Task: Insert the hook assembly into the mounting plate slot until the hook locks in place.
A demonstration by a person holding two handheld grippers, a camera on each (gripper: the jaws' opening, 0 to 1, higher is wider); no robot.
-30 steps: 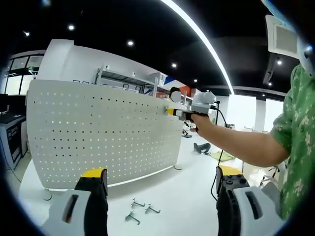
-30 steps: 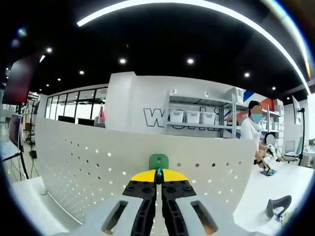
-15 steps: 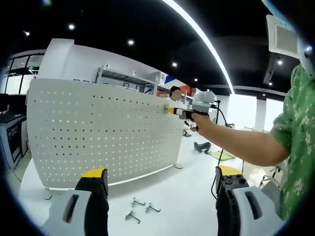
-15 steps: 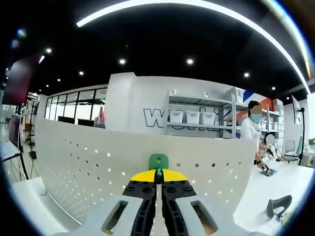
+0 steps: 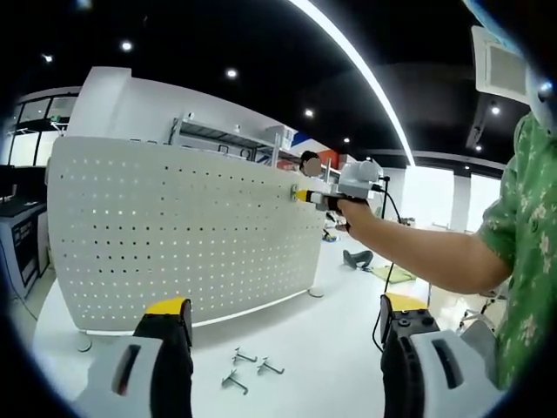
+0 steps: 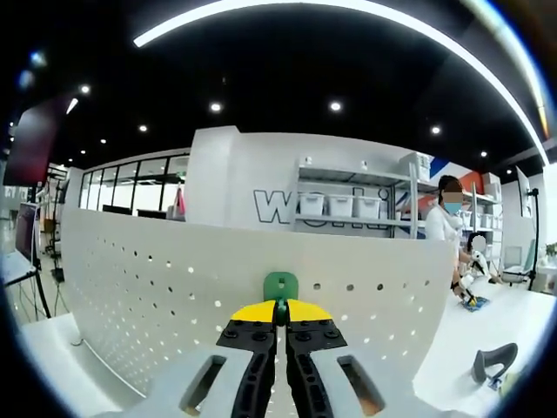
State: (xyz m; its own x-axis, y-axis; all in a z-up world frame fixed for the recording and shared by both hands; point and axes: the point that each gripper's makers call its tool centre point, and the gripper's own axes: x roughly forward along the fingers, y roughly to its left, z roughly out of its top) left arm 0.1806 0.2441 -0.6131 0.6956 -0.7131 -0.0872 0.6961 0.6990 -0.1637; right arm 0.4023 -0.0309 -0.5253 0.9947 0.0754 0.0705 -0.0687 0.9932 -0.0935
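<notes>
In the left gripper view, our left gripper (image 5: 283, 348) hangs back over the near part of the white desk (image 5: 331, 348) with its jaws wide apart and nothing between them, which we read as keeping it out of the way while leaving the whole job in sight. The mounting plate (image 5: 174, 231), a white perforated panel, stands upright on small feet across the far side of the desk, its face turned toward us so the holes are reachable from the front. A few spare metal hooks (image 5: 248, 366) lie loose on the desk just in front of the plate's lower edge, near at hand for later. At the plate's upper right corner our right gripper (image 5: 305, 197), held in a hand (image 5: 352, 216), presses up against the top row of holes; we judge it is working the hook in there. In the right gripper view, the right gripper (image 6: 280, 306) has its yellow-tipped jaws together, clamped on the hook assembly (image 6: 280, 286), whose visible part is a small green rounded tab standing upright just above the tips. It sits against the plate (image 6: 174, 287) near its top edge, beside the upper row of holes. We cannot tell whether the hook has entered a slot or locked.
</notes>
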